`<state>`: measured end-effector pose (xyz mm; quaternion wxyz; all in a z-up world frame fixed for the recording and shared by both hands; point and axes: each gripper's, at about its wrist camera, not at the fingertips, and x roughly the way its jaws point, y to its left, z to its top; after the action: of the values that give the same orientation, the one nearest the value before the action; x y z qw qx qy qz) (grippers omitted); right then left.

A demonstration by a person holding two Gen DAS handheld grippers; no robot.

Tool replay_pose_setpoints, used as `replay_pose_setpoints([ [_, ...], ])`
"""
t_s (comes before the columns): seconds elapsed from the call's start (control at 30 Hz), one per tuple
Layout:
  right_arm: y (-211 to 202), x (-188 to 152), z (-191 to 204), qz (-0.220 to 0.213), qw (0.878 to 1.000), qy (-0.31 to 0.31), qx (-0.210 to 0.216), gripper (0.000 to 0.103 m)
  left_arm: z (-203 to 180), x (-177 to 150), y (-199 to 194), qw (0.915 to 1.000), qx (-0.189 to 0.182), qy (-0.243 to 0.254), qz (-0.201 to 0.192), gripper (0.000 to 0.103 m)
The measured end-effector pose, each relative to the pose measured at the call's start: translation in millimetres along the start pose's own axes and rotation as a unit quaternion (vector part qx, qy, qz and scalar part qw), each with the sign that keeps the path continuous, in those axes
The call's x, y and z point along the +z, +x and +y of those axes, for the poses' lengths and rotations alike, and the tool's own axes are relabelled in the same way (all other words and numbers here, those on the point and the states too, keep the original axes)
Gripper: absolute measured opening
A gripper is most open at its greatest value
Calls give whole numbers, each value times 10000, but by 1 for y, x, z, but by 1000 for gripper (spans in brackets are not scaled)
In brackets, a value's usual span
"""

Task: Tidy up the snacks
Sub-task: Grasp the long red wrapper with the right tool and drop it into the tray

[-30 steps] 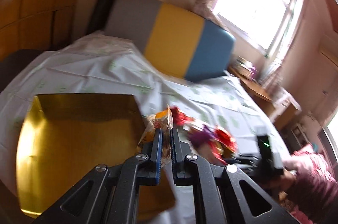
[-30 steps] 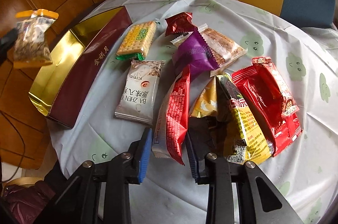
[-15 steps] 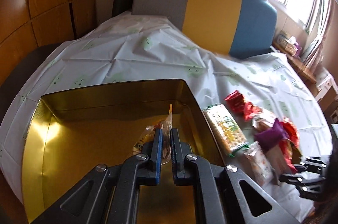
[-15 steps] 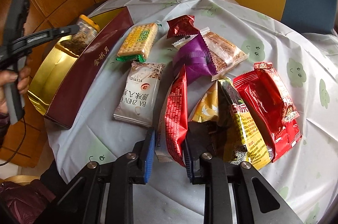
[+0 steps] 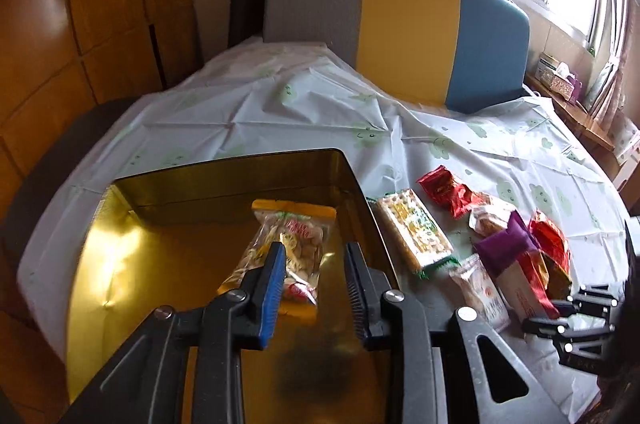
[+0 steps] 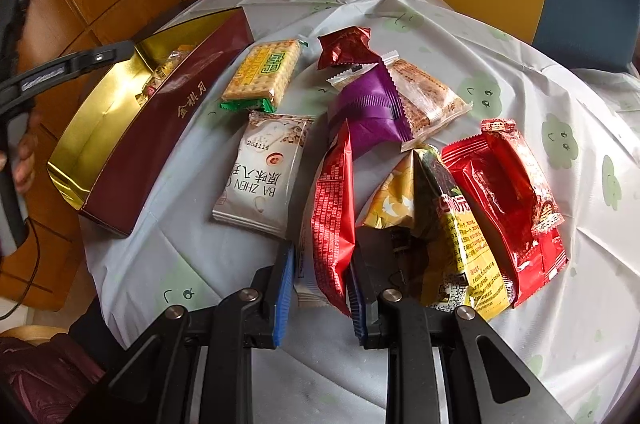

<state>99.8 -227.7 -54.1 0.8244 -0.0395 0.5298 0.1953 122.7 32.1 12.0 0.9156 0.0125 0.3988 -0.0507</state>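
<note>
My left tongs [image 5: 314, 266] are opening over the gold tin [image 5: 120, 264]; the nut packet [image 5: 288, 244] lies inside, free. Only the right view shows my right tongs [image 6: 322, 282] pinching the red-and-white packet [image 6: 334, 212] on the worktop [image 6: 520, 96], among nine packets outside the tin.

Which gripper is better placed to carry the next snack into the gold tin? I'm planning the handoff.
Right. The right gripper already has the upright red printed snack packet between its fingers, while the left gripper is opening over the gold-lined tin, the clear orange-edged nut packet below it.
</note>
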Motion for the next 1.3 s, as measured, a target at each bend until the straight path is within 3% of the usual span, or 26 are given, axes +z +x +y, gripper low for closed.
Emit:
replay_pose_setpoints([
  [0.13, -1, -2, 6, 30, 9999, -92, 32, 16, 6, -14, -21, 9992, 319, -219, -107, 30],
  [0.27, -1, -6, 15, 61, 9998, -208, -2, 16, 31, -28, -39, 9949, 642, -752, -177, 31],
  [0.43, -6, -10, 16, 84, 9999, -147, 9, 16, 72, -40, -62, 9836, 1159, -1324, -388, 31],
  [0.67, -29, -15, 22, -130, 9991, 187, 369, 16, 123, -56, -85, 9651, 1815, -1795, -585, 31],
  [1.0, -44, -4, 50, -509, 9924, 546, 976, 16, 150, -74, -94, 9566, 1979, -2051, -605, 31],
  [1.3, -45, 42, 123, -808, 9848, -13, 1539, 16, 153, -79, -97, 9561, 2011, -2034, -642, 31],
])
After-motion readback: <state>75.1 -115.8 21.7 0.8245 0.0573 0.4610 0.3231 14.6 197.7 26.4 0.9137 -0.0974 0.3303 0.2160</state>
